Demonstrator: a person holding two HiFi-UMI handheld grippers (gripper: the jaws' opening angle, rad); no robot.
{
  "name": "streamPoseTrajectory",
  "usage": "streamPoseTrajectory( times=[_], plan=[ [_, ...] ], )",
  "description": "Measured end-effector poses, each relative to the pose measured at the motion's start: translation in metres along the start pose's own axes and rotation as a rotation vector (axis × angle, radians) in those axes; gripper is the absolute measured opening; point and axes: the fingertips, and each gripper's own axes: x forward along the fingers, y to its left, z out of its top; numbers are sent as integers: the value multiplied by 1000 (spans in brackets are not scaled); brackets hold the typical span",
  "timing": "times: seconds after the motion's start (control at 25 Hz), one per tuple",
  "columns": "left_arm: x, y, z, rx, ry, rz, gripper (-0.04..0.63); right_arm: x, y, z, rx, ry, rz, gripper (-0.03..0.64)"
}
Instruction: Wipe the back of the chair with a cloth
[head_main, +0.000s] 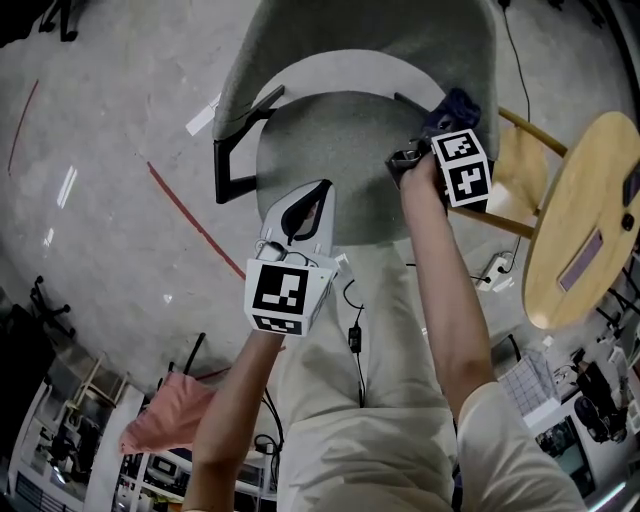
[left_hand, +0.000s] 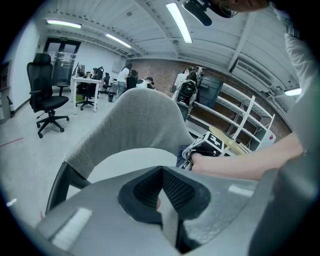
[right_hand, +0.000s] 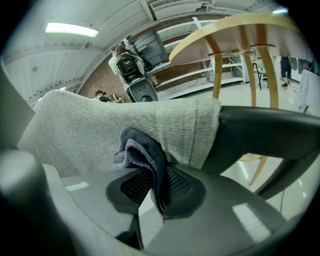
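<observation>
The chair has a grey fabric back (head_main: 350, 40) curving round a round grey seat (head_main: 330, 150), with black armrests (head_main: 228, 160). My right gripper (head_main: 437, 122) is shut on a dark blue cloth (head_main: 458, 105) and holds it against the right end of the chair back. In the right gripper view the cloth (right_hand: 142, 150) hangs bunched between the jaws of that gripper (right_hand: 160, 192), touching the grey back (right_hand: 100, 125). My left gripper (head_main: 315, 195) hovers over the front of the seat, shut with nothing in it. From the left gripper (left_hand: 161, 192), the chair back (left_hand: 140, 115) lies ahead.
A round wooden table (head_main: 590, 210) on wooden legs stands close to the chair's right side. Cables and a power strip (head_main: 490, 270) lie on the floor. A red line (head_main: 190, 215) runs on the floor at left. A black office chair (left_hand: 47, 95) and shelves (left_hand: 240, 120) stand farther off.
</observation>
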Motion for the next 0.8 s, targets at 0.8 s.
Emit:
streamPoseTrajectory(
  times=[0.8],
  plan=[
    [-2,-12,7,19,-10,-25,0,-40,-63,-18,-18,58,-114,74]
  ],
)
